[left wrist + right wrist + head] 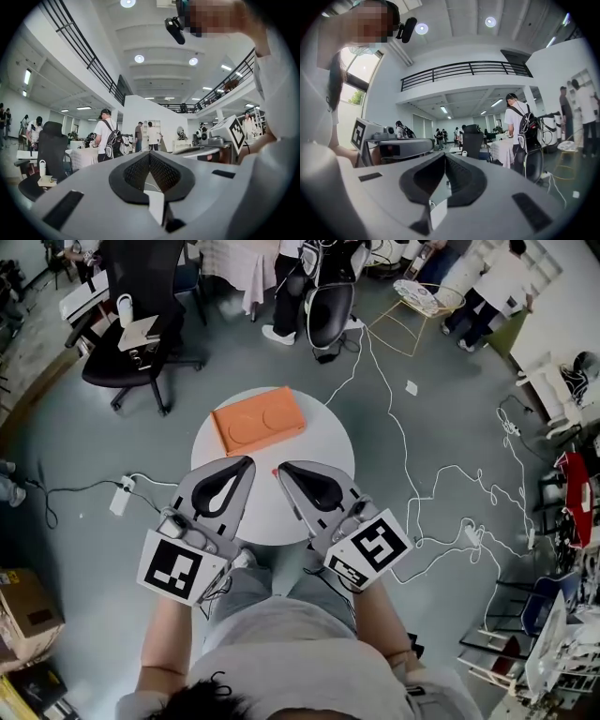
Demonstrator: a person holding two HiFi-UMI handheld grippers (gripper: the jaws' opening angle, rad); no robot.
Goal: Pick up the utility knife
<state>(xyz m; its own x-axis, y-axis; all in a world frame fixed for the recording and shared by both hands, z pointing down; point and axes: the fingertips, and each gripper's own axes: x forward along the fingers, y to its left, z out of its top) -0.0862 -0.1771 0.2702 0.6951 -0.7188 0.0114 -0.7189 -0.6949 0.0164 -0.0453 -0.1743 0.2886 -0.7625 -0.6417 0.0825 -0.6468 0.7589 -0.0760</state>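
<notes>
A round white table (323, 432) stands right in front of me. Between the two gripper tips lies a slim thing with a small red end (276, 472), possibly the utility knife; most of it is hidden under my right gripper. My left gripper (248, 462) hovers over the table's near left part, jaws shut and empty. My right gripper (283, 466) hangs beside it, also shut on nothing. Both gripper views look level across the room, past the shut left gripper (150, 153) and the shut right gripper (444, 154); neither shows the table.
An orange flat case (259, 420) lies on the table's far side. A black office chair (141, 343) stands far left, another chair (330, 310) behind the table. A power strip (122, 495) and white cables (412, 465) lie on the floor. People stand farther off.
</notes>
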